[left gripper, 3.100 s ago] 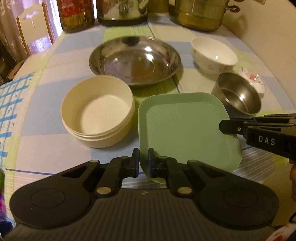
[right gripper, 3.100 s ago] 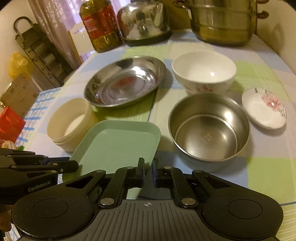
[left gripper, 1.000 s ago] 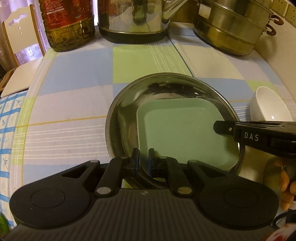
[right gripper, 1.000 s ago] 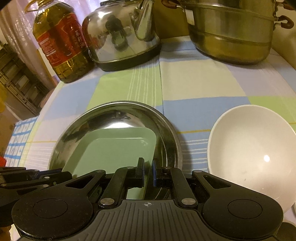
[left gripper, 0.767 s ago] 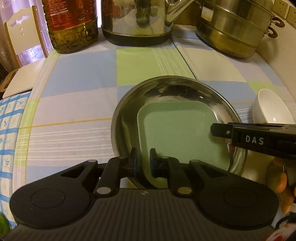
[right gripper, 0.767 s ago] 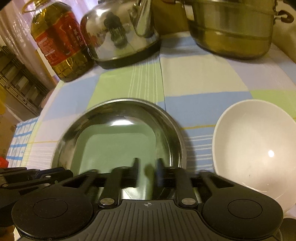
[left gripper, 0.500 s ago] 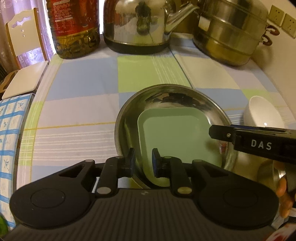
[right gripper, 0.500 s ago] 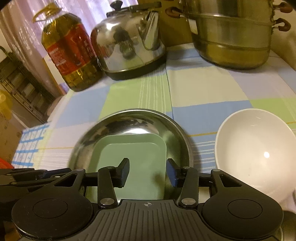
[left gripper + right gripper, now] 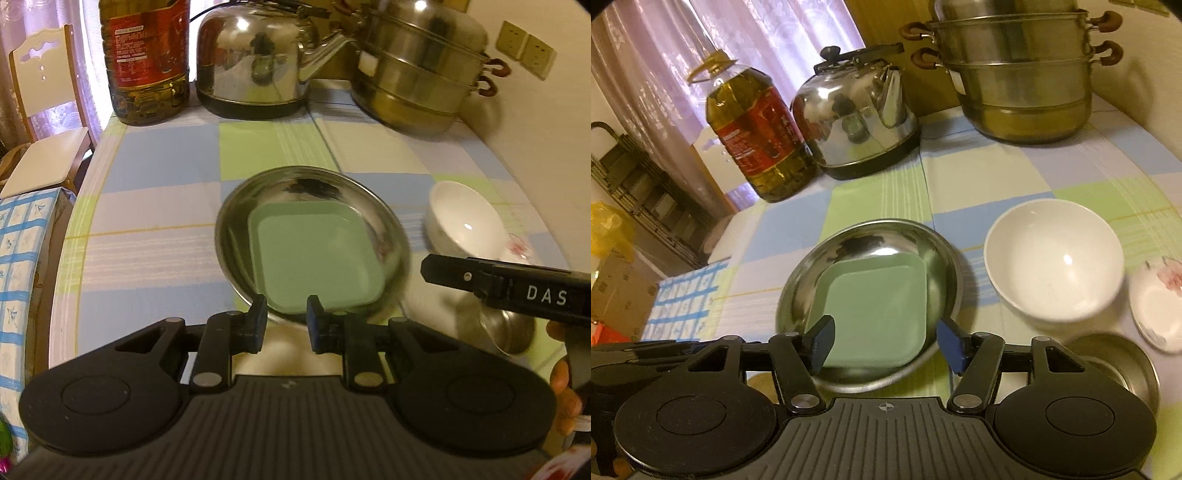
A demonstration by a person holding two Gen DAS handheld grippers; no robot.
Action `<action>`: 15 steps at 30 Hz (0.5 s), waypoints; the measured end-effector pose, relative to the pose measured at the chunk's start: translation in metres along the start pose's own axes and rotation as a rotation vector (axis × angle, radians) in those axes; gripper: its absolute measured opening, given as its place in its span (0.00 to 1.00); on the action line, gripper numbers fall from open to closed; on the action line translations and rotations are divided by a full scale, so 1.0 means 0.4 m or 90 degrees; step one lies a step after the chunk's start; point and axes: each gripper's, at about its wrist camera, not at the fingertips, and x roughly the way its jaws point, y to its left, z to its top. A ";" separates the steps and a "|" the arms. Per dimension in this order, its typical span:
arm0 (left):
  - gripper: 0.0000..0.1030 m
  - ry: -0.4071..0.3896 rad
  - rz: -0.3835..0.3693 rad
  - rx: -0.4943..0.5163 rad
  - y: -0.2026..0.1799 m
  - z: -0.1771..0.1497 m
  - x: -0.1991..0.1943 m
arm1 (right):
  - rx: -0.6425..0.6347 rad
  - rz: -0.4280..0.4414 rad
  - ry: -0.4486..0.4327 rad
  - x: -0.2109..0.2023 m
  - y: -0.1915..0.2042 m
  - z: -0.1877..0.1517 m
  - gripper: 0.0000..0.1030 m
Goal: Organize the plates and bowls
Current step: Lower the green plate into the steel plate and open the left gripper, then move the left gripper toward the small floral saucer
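Note:
A green square plate (image 9: pixel 314 258) (image 9: pixel 875 314) lies inside the round steel plate (image 9: pixel 236 236) (image 9: pixel 798 280) in the middle of the checked tablecloth. My left gripper (image 9: pixel 286 325) hovers above the green plate's near edge, slightly open, with nothing between its pads. My right gripper (image 9: pixel 886 343) hangs over the same near edge; its jaws are opening wide and hold nothing. Its finger also shows side-on in the left wrist view (image 9: pixel 480 277). A white bowl (image 9: pixel 461 221) (image 9: pixel 1052 262) stands to the right of the steel plate.
A flowered saucer (image 9: pixel 1156 306) and a small steel bowl (image 9: pixel 1123 365) sit at the right. An oil bottle (image 9: pixel 147 62), a kettle (image 9: pixel 255 66) and a steamer pot (image 9: pixel 417 74) line the back. A chair (image 9: pixel 44 110) stands past the table's left edge.
Both grippers were shut on the green plate's near edge inside the steel plate. They have let it go and drawn back and up. The right jaws have spread wide, the left only a little.

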 end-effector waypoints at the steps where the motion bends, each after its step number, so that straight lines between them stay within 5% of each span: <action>1: 0.19 -0.001 -0.002 0.001 -0.007 -0.009 -0.011 | 0.000 0.004 0.001 -0.016 -0.002 -0.007 0.62; 15: 0.19 0.013 0.021 -0.034 -0.185 -0.126 -0.106 | -0.033 0.073 0.046 -0.191 -0.104 -0.078 0.65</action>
